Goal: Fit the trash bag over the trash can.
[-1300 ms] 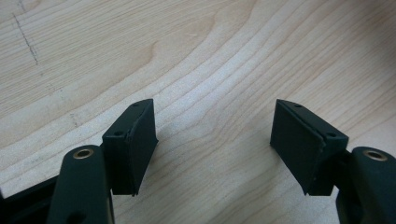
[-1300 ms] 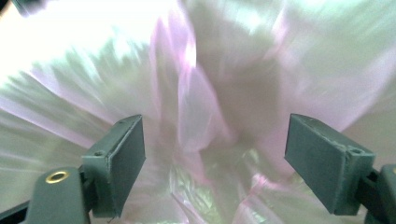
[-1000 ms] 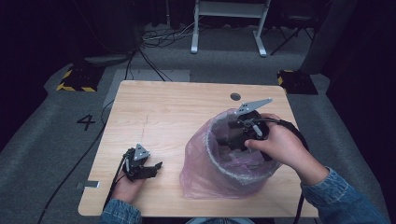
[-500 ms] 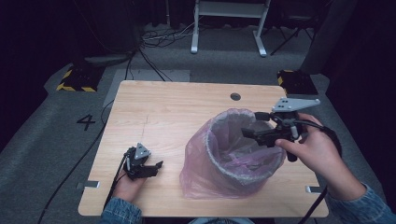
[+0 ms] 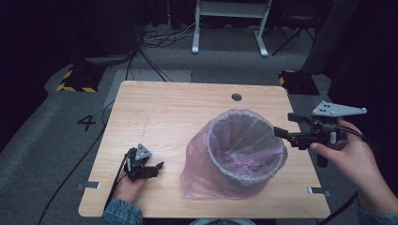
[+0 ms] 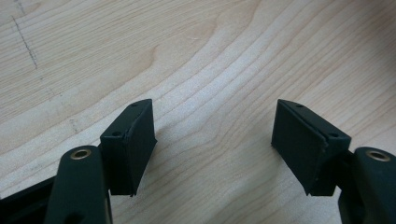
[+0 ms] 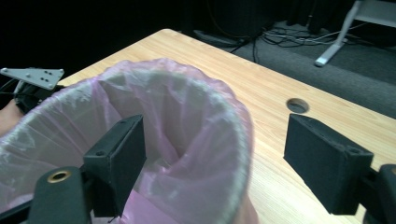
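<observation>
Across the middle of the high view, the wooden table (image 5: pixel 187 112) is spreading from the nine o'clock edge to the three o'clock edge, with a small round hole (image 5: pixel 236 97) sitting toward twelve o'clock. Toward four o'clock from the table's centre, the bin (image 5: pixel 244 150) is standing upright, and the pink bag (image 5: pixel 202 173) lining it is folding over its rim and draping down its outer wall onto the wood. Some crumpled pink film is lying inside, at the bottom.

At three o'clock of the bin, the right gripper (image 5: pixel 281 125) is hovering just beside the rim, held in a hand (image 5: pixel 356 161), its jaws standing wide apart and gripping nothing. From the right gripper view, the bag's rim (image 7: pixel 224 121) is lying between those jaws but apart from both.

At seven o'clock on the table, well apart from the bin, the left gripper (image 5: pixel 157 168) is resting low over bare wood (image 6: pixel 210 70), its jaws also spreading wide and empty.
</observation>
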### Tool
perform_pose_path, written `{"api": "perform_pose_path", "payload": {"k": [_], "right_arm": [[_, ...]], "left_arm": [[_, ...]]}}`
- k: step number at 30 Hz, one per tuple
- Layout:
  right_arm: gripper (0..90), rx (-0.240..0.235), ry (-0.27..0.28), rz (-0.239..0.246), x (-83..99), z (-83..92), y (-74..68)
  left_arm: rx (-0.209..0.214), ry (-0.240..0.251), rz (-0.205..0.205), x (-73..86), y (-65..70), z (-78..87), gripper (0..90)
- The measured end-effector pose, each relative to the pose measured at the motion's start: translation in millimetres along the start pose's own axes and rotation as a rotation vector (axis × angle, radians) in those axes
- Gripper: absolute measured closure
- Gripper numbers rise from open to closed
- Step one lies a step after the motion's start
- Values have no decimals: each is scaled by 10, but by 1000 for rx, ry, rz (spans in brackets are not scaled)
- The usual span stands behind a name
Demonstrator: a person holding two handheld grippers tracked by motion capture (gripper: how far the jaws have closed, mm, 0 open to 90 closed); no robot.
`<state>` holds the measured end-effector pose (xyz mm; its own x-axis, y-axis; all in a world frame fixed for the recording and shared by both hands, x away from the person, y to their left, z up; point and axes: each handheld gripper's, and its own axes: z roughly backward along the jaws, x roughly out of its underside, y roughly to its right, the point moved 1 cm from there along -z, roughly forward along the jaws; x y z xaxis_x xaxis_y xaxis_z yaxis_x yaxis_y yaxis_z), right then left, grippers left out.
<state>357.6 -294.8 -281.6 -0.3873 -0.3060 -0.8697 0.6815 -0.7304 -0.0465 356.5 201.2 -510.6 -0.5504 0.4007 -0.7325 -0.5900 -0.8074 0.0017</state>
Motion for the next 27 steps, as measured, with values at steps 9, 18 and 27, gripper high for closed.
{"api": "perform_pose_path", "payload": {"k": [9, 18, 27], "right_arm": [[211, 64, -1, -35, 222, 182, 209], [210, 118, -10, -82, 497, 208, 459], [211, 133, -14, -117, 859, 116, 596]], "left_arm": [[10, -3, -7, 8, -13, 12, 300], [6, -3, -2, 6, -10, 8, 296], [0, -4, 1, 7, -5, 10, 295]]}}
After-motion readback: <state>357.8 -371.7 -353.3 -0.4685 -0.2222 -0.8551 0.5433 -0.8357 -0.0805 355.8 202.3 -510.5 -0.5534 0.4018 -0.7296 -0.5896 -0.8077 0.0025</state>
